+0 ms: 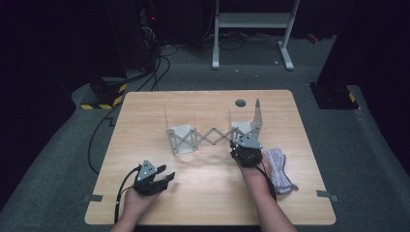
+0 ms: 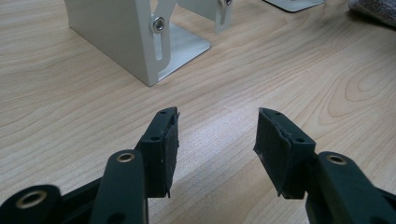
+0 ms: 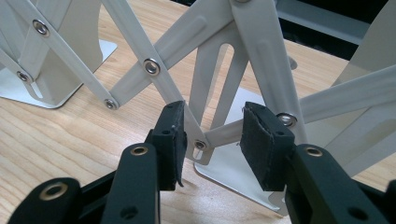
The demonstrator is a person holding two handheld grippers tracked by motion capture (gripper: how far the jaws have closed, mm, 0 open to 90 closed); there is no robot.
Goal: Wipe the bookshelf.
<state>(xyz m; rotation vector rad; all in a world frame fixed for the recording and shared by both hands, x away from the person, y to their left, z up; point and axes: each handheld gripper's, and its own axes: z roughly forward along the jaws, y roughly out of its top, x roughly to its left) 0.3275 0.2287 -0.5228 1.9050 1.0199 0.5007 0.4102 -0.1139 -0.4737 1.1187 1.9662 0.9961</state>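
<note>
A white metal scissor-lattice rack (image 1: 212, 135) stands drawn out across the middle of the wooden table (image 1: 145, 121), with an upright end plate at each side. My right gripper (image 1: 238, 143) is at its right end. In the right gripper view the right gripper (image 3: 212, 135) stands open, its jaws on either side of a low lattice joint (image 3: 200, 144), above the end's base plate (image 3: 229, 172). My left gripper (image 1: 168, 176) rests near the front left, apart from the rack. The left gripper (image 2: 217, 140) is open over bare wood and faces the rack's left end plate (image 2: 116, 37).
A folded grey-white cloth (image 1: 279, 166) lies right of my right forearm; the cloth (image 2: 373, 9) also shows at the left gripper view's top right. A cable hole (image 1: 240, 102) sits near the table's far edge. Beyond stand a white frame (image 1: 251, 21) and floor cables.
</note>
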